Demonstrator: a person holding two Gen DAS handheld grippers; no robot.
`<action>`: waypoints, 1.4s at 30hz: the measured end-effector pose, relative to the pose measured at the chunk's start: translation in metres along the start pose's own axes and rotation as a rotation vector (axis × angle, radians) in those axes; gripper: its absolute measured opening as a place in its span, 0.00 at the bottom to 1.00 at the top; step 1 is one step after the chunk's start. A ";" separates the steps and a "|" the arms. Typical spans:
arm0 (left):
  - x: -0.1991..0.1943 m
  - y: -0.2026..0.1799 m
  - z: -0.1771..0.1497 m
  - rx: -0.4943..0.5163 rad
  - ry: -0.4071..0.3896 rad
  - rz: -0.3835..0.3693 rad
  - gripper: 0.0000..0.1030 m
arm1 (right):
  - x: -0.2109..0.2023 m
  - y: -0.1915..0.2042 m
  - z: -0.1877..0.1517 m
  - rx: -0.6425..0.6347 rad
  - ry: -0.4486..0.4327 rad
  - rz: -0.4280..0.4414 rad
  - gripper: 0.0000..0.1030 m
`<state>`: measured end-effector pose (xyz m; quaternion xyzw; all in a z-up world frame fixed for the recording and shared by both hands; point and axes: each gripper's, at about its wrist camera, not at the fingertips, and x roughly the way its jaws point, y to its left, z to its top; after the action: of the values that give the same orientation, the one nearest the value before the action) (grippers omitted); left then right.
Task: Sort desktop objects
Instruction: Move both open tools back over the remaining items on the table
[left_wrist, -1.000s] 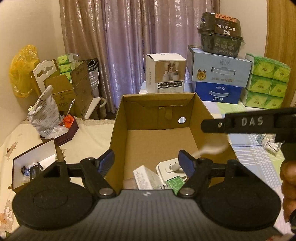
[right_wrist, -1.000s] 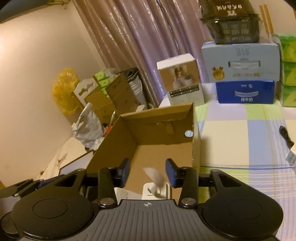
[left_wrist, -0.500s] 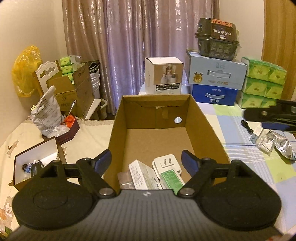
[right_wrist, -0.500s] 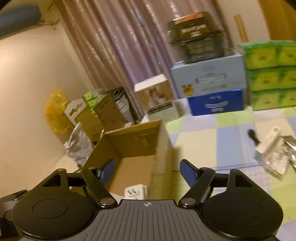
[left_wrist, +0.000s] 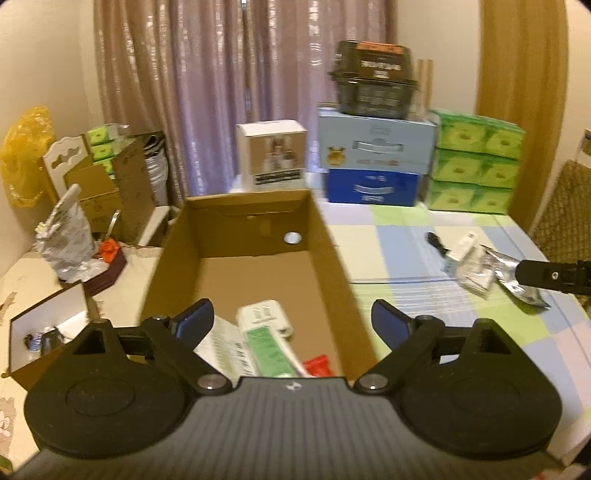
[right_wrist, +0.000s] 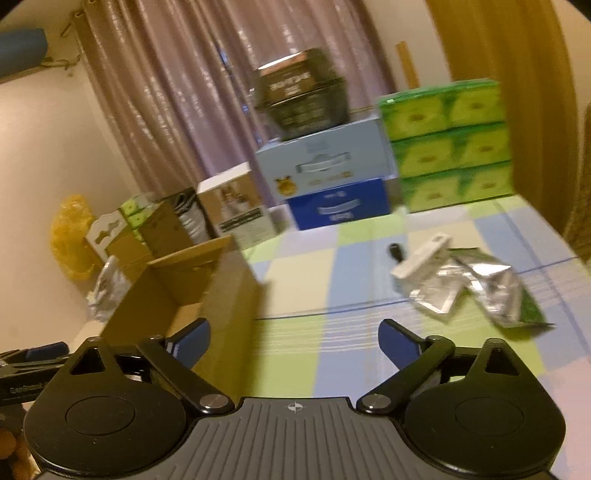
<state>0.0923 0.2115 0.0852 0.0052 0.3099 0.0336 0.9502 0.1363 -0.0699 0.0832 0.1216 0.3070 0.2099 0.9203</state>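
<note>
An open cardboard box (left_wrist: 325, 236) (right_wrist: 225, 280) stands on the checked tablecloth. Inside its near end lie a white plug adapter (left_wrist: 264, 314), a green-labelled packet (left_wrist: 269, 347), a white carton (left_wrist: 221, 347) and a small red item (left_wrist: 317, 363). My left gripper (left_wrist: 293, 323) hovers open over that end, holding nothing. My right gripper (right_wrist: 293, 338) is open and empty over the cloth, right of the box. Ahead of it lie silver foil packets (right_wrist: 480, 288) (left_wrist: 476, 271), a white slim box (right_wrist: 421, 254) (left_wrist: 463, 243) and a small black item (right_wrist: 397, 251) (left_wrist: 436, 240).
At the table's back stand a white carton (left_wrist: 271, 155), stacked blue boxes (left_wrist: 373, 162) topped by a dark container (left_wrist: 373, 81), and green tissue packs (left_wrist: 476, 162). Left of the box are a foil bag (left_wrist: 66, 243) and an open brown case (left_wrist: 48, 332).
My right gripper has opened, let its white item go into the box and swung right, away from the box toward the packets. My left gripper has drawn back slightly and turned right.
</note>
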 end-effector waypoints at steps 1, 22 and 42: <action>-0.001 -0.007 -0.001 0.006 -0.001 -0.009 0.91 | -0.005 -0.004 0.000 -0.003 -0.006 -0.010 0.95; 0.012 -0.130 -0.012 0.169 -0.005 -0.195 0.99 | -0.071 -0.109 -0.007 0.055 -0.072 -0.218 0.98; 0.091 -0.209 0.000 0.264 0.071 -0.358 0.99 | -0.052 -0.181 0.013 0.003 0.017 -0.281 0.98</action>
<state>0.1778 0.0094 0.0251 0.0732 0.3409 -0.1765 0.9205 0.1636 -0.2545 0.0562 0.0769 0.3290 0.0796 0.9378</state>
